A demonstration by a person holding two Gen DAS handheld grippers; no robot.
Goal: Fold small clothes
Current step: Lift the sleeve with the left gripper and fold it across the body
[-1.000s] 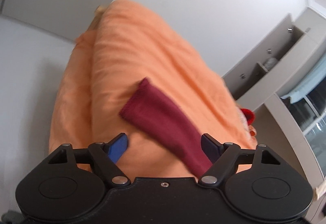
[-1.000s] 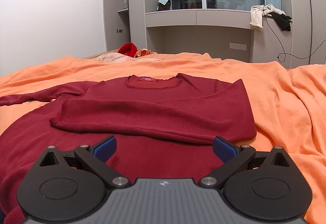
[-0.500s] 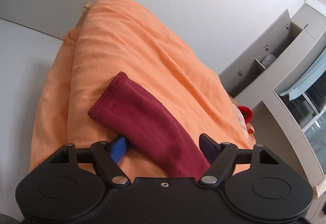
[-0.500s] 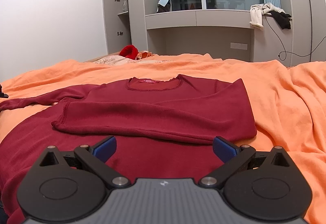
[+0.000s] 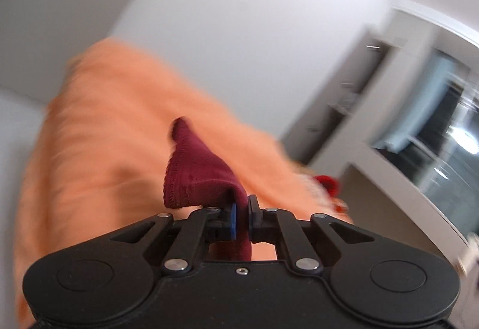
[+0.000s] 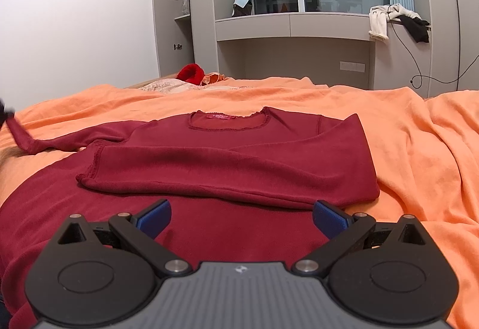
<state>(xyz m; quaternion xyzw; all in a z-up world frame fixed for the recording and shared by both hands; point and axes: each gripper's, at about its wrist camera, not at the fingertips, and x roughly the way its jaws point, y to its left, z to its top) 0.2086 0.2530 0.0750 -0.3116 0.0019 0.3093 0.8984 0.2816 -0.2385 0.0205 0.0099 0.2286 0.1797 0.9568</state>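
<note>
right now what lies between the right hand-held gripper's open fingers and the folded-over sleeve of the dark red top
Only the dark red knit top's own lower body; its folded-over sleeve lies just past the open right hand-held gripper, as the right wrist view shows.

We are in a home bedroom: an orange bedspread (image 6: 329, 107) covers the near bed, grey built-in cupboards (image 6: 170, 8) stand far left, and clothes (image 6: 398, 19) drape a far window ledge (image 6: 293, 25).

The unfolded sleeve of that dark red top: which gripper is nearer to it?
Left. The left gripper is shut on the sleeve cuff. The right gripper is open, over the top's body.
</note>
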